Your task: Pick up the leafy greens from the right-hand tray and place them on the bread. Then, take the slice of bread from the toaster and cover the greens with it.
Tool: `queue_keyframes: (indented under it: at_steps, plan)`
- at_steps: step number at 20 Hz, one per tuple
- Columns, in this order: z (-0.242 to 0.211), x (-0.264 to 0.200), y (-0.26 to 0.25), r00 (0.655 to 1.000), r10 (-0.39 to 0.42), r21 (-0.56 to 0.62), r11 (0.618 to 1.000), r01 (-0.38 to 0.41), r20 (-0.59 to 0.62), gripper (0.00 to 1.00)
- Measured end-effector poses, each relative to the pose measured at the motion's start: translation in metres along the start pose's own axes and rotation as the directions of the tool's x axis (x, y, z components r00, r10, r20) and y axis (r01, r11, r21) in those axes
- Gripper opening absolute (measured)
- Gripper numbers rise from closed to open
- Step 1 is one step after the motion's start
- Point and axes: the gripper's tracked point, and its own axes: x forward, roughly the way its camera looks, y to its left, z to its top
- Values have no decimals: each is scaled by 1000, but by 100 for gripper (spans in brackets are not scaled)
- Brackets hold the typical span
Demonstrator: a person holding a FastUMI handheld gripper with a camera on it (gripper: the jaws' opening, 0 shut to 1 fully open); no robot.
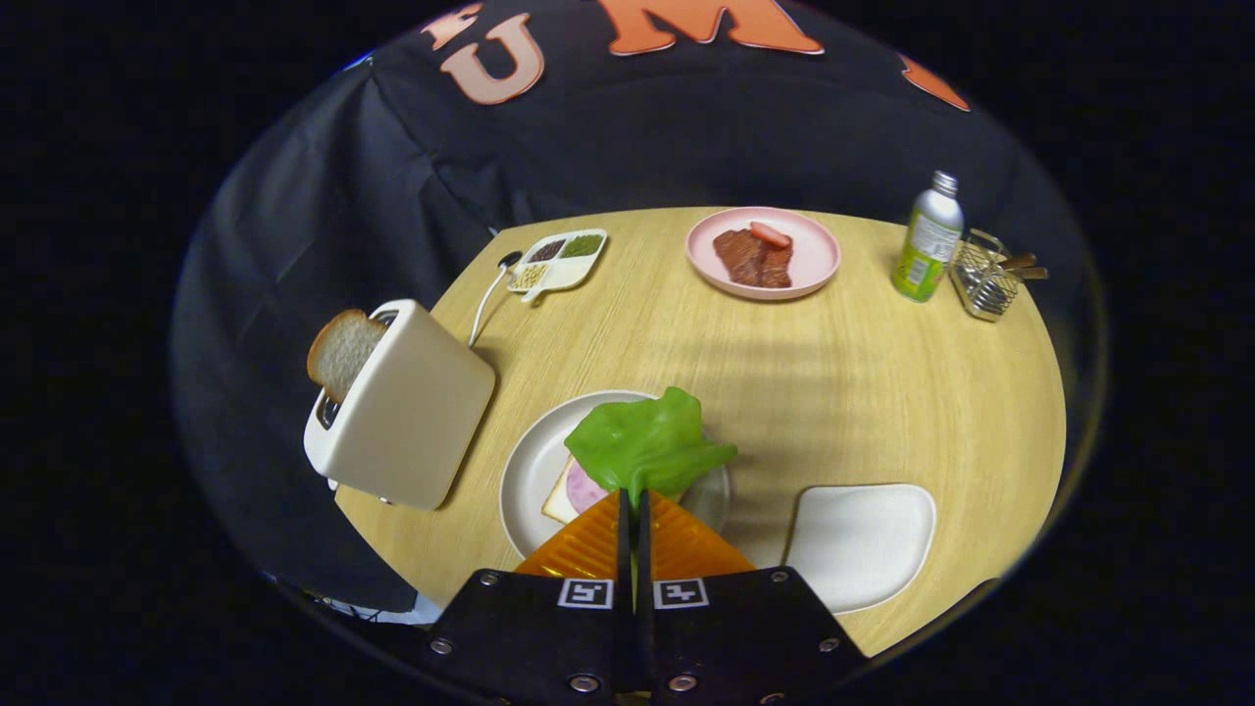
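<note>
At lower centre of the frame the gripper (633,502) pinches the lettuce leaf (647,446) at its fingertips, above the bread slice (561,502) on the round plate (527,466).

A round wooden bench (784,392) carries everything. At lower centre of the frame, the hand-held gripper (632,502) pinches a green leafy lettuce piece (647,446) between its closed fingers, above a round white plate (529,471) holding a square slice of bread (561,502) topped with ham. A cream toaster (407,407) with a bread slice (343,351) in its slot stands left of the plate; an empty white tray (863,544) lies right of it. At upper centre sits a pink plate of meat (763,253), with a divided white dish (559,260) to its left and a metal bottle (927,240) and wire basket (985,279) to its right.
</note>
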Motion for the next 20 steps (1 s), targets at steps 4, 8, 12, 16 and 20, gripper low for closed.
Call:
queue_keyframes:
  at_steps: [4, 8, 12, 16, 20]
  plan:
    - [-12, 28, 22, 999, 21, -43, 999, -23, -47, 1]
    - [-15, 50, 5, 996, -56, -94, 994, 50, -63, 3]
    - [-15, 53, -13, 989, -130, -105, 987, 123, -65, 14]
    - [4, 35, -12, 990, -137, -103, 985, 138, 16, 36]
    - [27, 8, 4, 991, -111, -85, 990, 117, 74, 65]
